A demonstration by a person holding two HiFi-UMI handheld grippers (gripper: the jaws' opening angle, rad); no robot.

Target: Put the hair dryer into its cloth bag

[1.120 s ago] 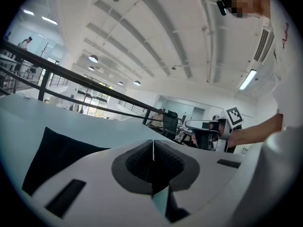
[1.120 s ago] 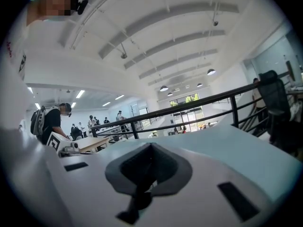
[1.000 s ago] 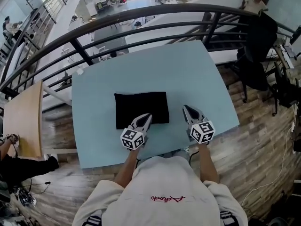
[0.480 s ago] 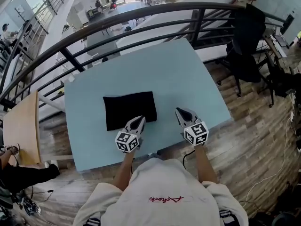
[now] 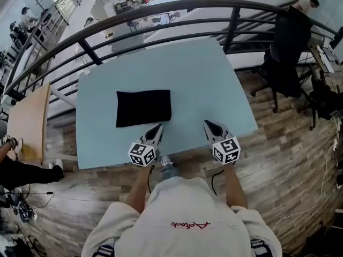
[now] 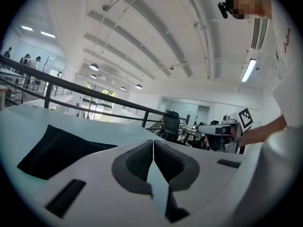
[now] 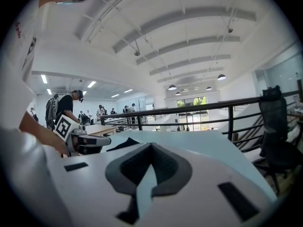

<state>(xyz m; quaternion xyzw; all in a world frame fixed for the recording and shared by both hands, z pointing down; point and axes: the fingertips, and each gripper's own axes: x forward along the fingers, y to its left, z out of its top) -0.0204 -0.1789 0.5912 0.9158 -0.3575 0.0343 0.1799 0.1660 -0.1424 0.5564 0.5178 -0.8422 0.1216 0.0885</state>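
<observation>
Cloth bag [image 5: 143, 107]: black and flat, it lies on the left half of the table with its long side running left to right
Table [image 5: 203, 74]: light blue top – the far and right parts are bare
Left gripper [image 5: 158, 126]: held over the near edge of the table, its tip is just beside the near right corner of the cloth bag and not on it
Left jaws: pressed together, with nothing between the pads
Right gripper [image 5: 207, 123]: also over the near edge, to the right of the left gripper and well apart from the cloth bag
Right jaws: closed onto each other, and they hold nothing
Person: white shirt [image 5: 182, 213] at the near side, with one bare forearm behind each gripper
Railing [image 5: 161, 7]: dark metal bars that curve along the far side of the table
Floor [image 5: 289, 143]: wooden planks – a chair [image 5: 289, 42] with dark cloth over it stands at the far right
</observation>
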